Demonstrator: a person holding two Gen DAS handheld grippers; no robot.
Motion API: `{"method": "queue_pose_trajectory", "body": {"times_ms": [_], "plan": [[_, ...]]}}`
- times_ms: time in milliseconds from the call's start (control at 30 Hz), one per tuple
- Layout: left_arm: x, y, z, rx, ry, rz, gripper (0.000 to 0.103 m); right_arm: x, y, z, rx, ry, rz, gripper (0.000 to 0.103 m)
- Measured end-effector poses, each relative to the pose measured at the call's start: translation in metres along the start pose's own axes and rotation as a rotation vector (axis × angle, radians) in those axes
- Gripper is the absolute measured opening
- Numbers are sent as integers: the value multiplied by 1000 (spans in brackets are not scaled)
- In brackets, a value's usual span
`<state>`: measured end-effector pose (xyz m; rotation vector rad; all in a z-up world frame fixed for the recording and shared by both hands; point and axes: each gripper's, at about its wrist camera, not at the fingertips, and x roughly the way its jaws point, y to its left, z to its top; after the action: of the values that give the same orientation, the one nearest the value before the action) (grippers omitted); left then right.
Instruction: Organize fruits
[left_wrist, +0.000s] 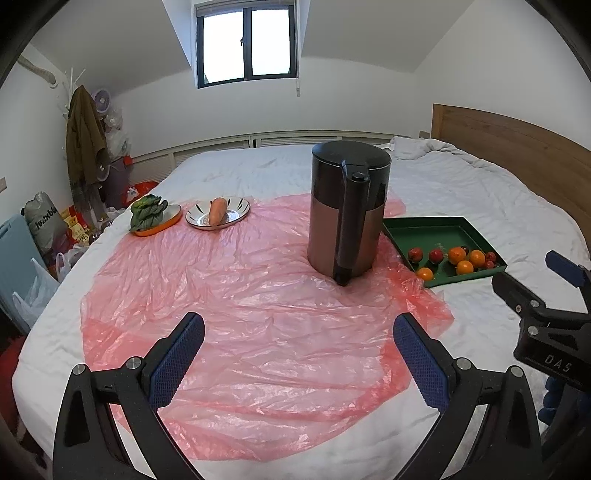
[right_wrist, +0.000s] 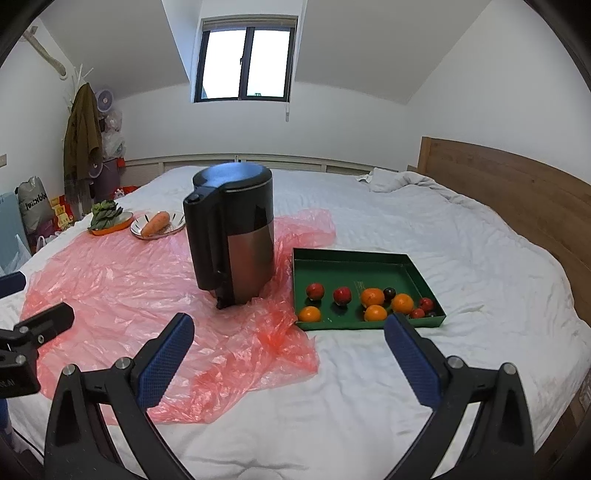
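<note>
**Over the bed: both grippers spread wide, fruit in the green tray**

Nearest the cameras, we see the left gripper (left_wrist: 299, 354) held level over the pink plastic sheet (left_wrist: 236, 295), its blue-padded fingers (left_wrist: 177, 362) spread wide with nothing between them. We see the right gripper (right_wrist: 290, 356) in the same pose, released and carrying nothing, hovering over the white bedsheet (right_wrist: 424, 387) just short of the green tray (right_wrist: 354, 258).

Beyond the right gripper, the tray lies flat on the bed, its left edge touching the plastic sheet. Inside, along its near side, we count four oranges (right_wrist: 373, 296), two red fruits (right_wrist: 315, 291) left of them, and several smaller red and dark fruits at the right corner.

Beside the tray stands an upright kettle (left_wrist: 349, 210) on the sheet. Farther left sit a carrot (left_wrist: 217, 211) on a patterned plate (left_wrist: 236, 214) and leafy greens (left_wrist: 147, 212) on an orange dish (left_wrist: 168, 221).
</note>
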<state>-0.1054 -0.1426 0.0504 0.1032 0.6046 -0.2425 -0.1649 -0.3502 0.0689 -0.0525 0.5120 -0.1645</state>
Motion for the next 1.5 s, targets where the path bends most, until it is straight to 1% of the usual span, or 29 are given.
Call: {"method": "queue_pose_trajectory", "body": {"times_ms": [500,633,967,1500], "plan": [[10,18,-9,4,25,14,101,12,1,-7,52,36,17,103],[13,22,-10,-2,24,46,101,13,2,-7,54,41,26,103],[15,34,-10,-36,26,32,101,18,14,-4,40,42,53,103],[18,35,-10,-41,32,23,101,21,20,-3,34,44,76,103]]}}
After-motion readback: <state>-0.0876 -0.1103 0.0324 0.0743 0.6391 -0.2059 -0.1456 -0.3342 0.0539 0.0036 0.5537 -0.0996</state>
